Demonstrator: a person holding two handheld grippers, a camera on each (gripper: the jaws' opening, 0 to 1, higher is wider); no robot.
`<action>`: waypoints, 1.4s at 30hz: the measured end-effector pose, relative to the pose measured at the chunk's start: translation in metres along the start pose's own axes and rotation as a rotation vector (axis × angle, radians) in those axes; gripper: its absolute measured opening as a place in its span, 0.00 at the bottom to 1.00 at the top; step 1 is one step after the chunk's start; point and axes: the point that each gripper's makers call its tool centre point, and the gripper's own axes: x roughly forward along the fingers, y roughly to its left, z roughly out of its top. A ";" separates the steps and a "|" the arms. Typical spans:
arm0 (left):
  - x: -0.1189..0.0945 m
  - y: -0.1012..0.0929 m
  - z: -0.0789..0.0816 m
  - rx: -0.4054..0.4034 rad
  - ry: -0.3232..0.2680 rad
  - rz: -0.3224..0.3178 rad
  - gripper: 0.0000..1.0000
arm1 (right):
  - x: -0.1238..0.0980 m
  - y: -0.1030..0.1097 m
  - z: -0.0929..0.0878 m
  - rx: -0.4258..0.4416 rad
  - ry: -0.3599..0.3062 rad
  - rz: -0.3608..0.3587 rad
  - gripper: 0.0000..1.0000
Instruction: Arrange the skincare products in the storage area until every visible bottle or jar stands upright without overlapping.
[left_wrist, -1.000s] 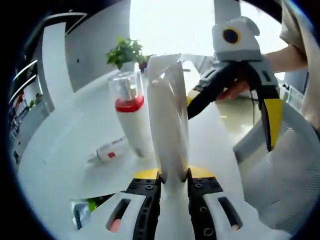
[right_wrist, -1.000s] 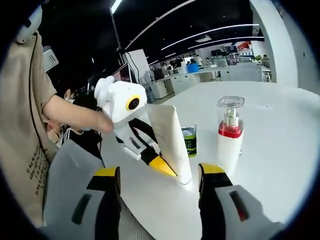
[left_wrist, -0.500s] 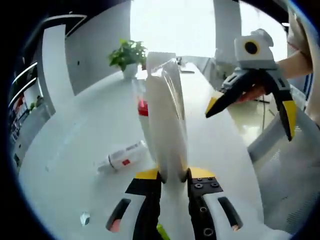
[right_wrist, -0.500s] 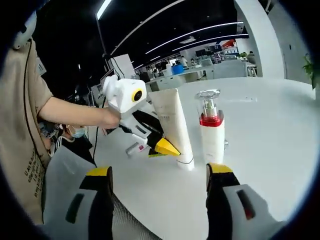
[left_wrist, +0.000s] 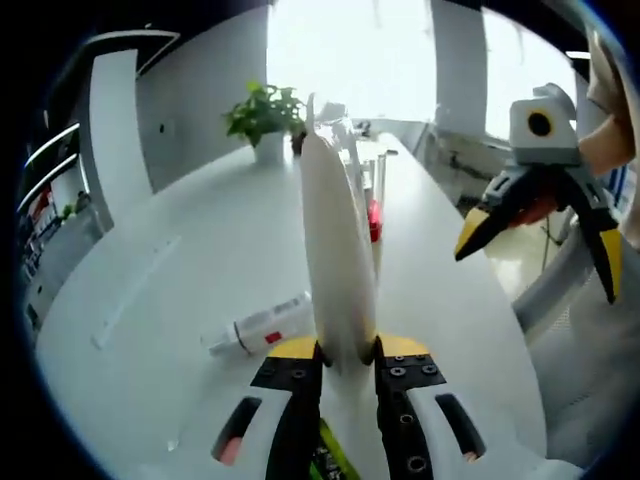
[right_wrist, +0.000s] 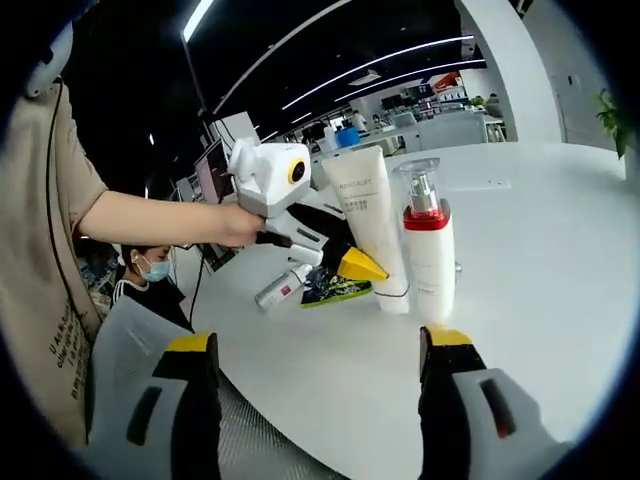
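L gripper (left_wrist: 338, 362) is clamping the white tube (left_wrist: 338, 260) near its cap end, jaws closed on it, holding it vertical on the white table (left_wrist: 150, 290) so it can stand cap-down. In the right gripper view it is standing just beside the red-collared pump bottle (right_wrist: 428, 245), w/o overlap. R gripper (right_wrist: 320, 345) is hovering w/ jaws wide apart, holding nothing, prob. standing by. A small tube (left_wrist: 258, 326) and a green sachet (right_wrist: 335, 288) are lying flat, awaiting righting.

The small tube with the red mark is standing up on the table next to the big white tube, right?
No, the small tube is lying on its side on the table, as the right gripper view shows. It is next to the big white tube.
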 end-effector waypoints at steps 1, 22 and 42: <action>0.000 0.001 0.000 0.000 -0.002 0.000 0.16 | 0.000 0.000 0.000 0.000 -0.001 -0.001 0.82; 0.007 0.005 -0.003 0.001 0.007 0.006 0.18 | -0.001 -0.002 0.001 0.004 -0.007 -0.013 0.83; -0.045 -0.009 -0.024 -0.169 0.015 0.110 0.55 | -0.001 0.015 0.015 -0.036 -0.041 -0.043 0.84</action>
